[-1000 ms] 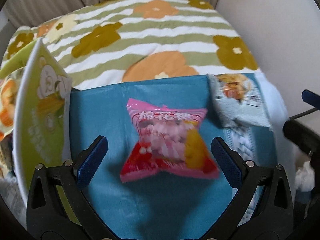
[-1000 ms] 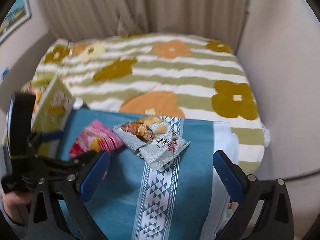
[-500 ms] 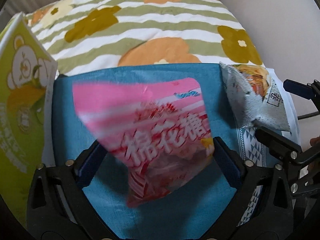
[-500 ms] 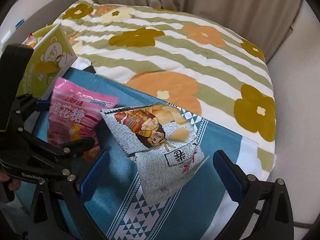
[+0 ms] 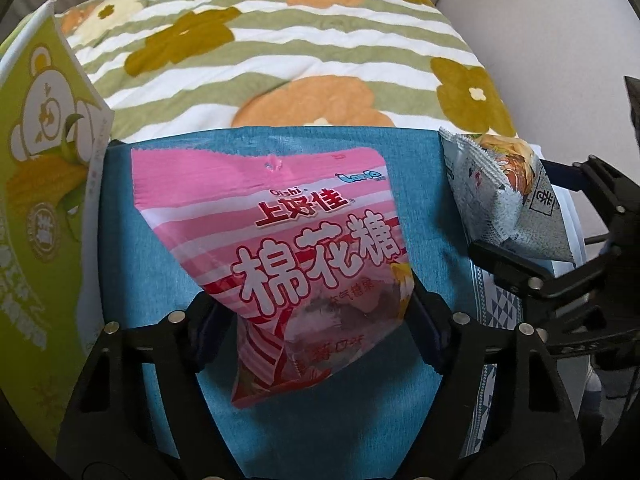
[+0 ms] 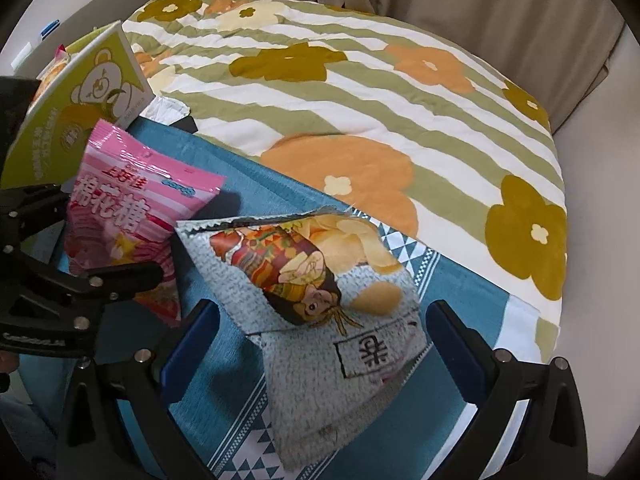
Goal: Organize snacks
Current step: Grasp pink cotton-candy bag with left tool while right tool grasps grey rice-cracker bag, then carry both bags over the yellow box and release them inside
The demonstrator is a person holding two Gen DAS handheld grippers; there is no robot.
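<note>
My left gripper (image 5: 312, 320) is shut on a pink marshmallow bag (image 5: 288, 240), which stands tilted up off the teal cloth (image 5: 132, 248). The pink bag also shows in the right wrist view (image 6: 132, 216). A grey chip bag (image 6: 316, 304) lies between the fingers of my right gripper (image 6: 320, 344), whose jaws stand wide at the bag's sides; I cannot tell if the pads touch it. The chip bag also shows at the right of the left wrist view (image 5: 504, 204).
A green box with a bear print (image 5: 36, 184) stands at the left edge of the cloth, also seen in the right wrist view (image 6: 88, 96). A flowered striped quilt (image 6: 360, 92) covers the bed behind. A beige wall (image 5: 560, 40) is at right.
My left gripper closed on the pink bag and tipped it upright. My right gripper moved in over the chip bag, which now sits between its fingers and is raised at its far end.
</note>
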